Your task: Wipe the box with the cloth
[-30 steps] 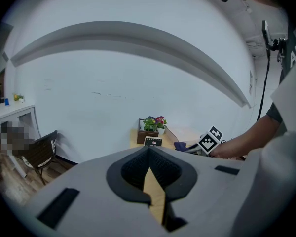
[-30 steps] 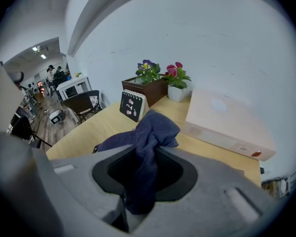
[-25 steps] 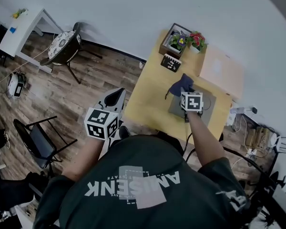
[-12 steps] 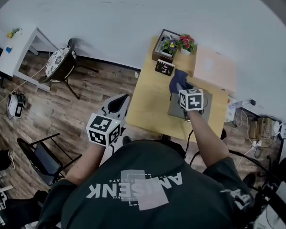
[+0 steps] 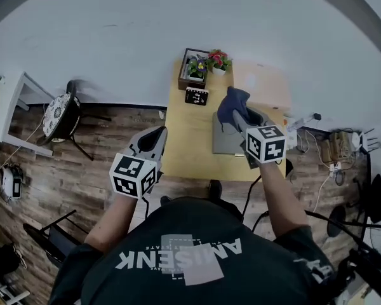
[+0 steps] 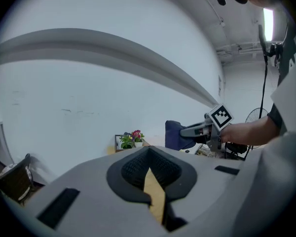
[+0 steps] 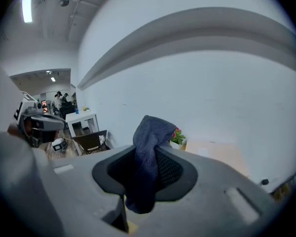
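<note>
Head view: my right claw [image 5: 236,114] grips the cloth [image 5: 230,100] over the counter [image 5: 184,138]; the box [image 5: 260,84] lies just beyond, at the wall.
Left gripper view: my left claw [image 6: 149,162] is closed on nothing, farther off.
Right gripper view: the box sits ahead, to the right.

The head view looks steeply down from above the person, with the flower planter [image 5: 193,72] at the far end of the surface [image 5: 184,138]. The left gripper view faces the wall almost level, the planter [image 6: 129,139] small and distant, the right tool [image 6: 183,131] just right of it. The right gripper view shows the planter [image 7: 178,138] nearer.
</note>
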A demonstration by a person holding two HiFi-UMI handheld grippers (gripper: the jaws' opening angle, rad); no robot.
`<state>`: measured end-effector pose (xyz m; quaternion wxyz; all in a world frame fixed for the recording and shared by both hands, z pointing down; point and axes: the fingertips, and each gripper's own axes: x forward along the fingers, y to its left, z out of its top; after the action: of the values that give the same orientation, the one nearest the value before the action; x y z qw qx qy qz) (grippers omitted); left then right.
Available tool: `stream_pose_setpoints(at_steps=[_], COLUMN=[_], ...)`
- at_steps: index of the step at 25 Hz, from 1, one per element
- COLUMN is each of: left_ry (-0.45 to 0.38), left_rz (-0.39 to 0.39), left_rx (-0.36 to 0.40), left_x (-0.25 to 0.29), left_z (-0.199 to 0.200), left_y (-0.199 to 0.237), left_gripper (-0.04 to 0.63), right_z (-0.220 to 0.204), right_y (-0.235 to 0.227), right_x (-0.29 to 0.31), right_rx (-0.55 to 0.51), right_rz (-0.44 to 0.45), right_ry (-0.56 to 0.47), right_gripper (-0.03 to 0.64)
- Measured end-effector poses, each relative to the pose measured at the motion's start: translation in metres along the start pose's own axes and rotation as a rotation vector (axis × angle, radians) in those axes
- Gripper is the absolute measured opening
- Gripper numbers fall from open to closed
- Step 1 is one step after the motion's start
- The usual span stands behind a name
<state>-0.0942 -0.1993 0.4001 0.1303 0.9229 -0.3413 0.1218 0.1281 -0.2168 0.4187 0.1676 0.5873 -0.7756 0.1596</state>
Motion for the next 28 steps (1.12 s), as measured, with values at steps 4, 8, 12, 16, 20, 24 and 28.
stream_pose_setpoints(at_steps=[4,8,12,16,20,24,28], left_ry=[-0.054,-0.120,-0.133,-0.141,-0.213,-0.237,-0.243], left_rz=[-0.081,-0.156,-0.155,-0.080,-0.016,0.042,0.065], left_rx=[0.041,0.048,0.086,0.135,0.109,0.113,0.092], left_x=[0.006,0.013,0.010,0.005,-0.002,-0.004,-0.003], left_z=[0.024,0.056,0.071,0.085,0.112,0.129,0.139], left_y=[-0.014,-0.026,-0.036,-0.041,-0.050,-0.060,-0.071], left_gripper=[0.000,0.000,0.000,0.000,0.000,0.000,0.000], right_z=[0.022,0.040,0.049,0.065,0.074,0.083,0.089], right_y=[0.001,0.001,-0.005,-0.022,-0.032,-0.044,-0.052], right_x=[-0.054,-0.096,-0.135,-0.170,-0.191,-0.203,-0.210], right_rx=[0.030,0.054,0.051,0.054,0.018,-0.011,-0.036], right_rz=[-0.054,-0.123,-0.170,-0.199,-0.186,-0.185,-0.157], right_ry=[-0.068,-0.132,-0.185,-0.261,-0.287,-0.302,-0.314], right_gripper=[0.101,0.101,0.101,0.101,0.101,0.101,0.100])
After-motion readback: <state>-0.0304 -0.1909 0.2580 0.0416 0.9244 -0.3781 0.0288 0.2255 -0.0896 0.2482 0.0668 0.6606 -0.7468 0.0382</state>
